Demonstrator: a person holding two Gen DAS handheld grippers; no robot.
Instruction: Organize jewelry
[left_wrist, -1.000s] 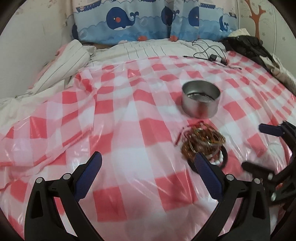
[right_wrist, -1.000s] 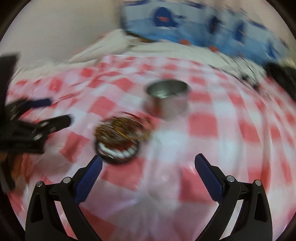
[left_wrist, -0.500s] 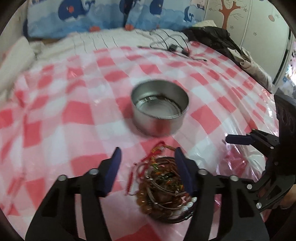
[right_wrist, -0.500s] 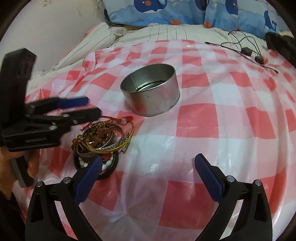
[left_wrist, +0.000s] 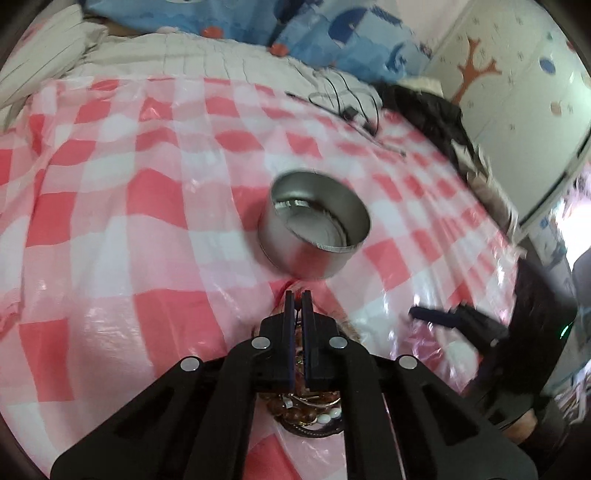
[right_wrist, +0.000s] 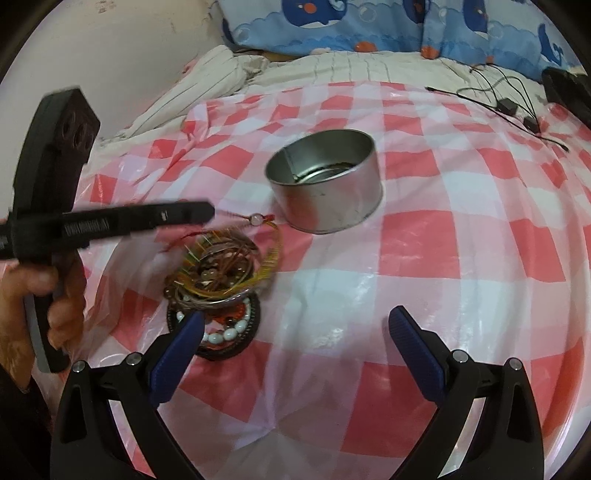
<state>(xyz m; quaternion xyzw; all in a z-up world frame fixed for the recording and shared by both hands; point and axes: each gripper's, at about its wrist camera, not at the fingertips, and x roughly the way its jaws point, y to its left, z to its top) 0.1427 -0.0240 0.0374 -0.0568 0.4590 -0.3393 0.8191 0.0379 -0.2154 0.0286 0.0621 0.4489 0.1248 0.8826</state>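
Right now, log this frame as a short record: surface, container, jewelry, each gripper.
surface: red-and-white checked plastic sheet spread over a bed
container: round metal tin, upright, open; no jewelry seen inside
jewelry: tangled pile of bracelets and beads on the sheet, near the tin but apart from it
left gripper: jaws closed, over the pile; whether it grips a piece is unclear
right gripper: jaws wide open, holding nothing, just right of the pile
background: whale-print pillows, black cables
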